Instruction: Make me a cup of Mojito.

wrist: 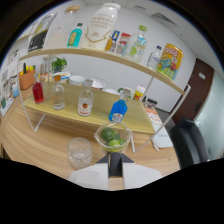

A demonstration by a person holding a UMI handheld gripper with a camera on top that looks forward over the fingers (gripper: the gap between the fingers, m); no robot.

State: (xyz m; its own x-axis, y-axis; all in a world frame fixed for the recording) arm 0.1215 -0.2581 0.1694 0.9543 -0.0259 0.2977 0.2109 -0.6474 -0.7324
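A clear glass bowl point(114, 145) holding green limes point(108, 134) stands on the wooden table just ahead of my fingertips. An empty glass tumbler point(80, 151) sits beside it to the left. On the low wooden shelf beyond them stand a red-liquid bottle point(37, 91), a clear bottle point(58, 96), a bottle with a red label point(85, 102) and a blue bottle point(118, 109). My gripper point(115, 162) is shut, its dark tips together just short of the bowl's near rim, with nothing visible between them.
An upper shelf point(100, 54) carries several bottles and a yellow bag point(170, 60). A small plant point(59, 63) and an orange pot point(26, 78) stand at the back left. A black chair point(187, 142) is on the right, with a booklet point(155, 120) on the table.
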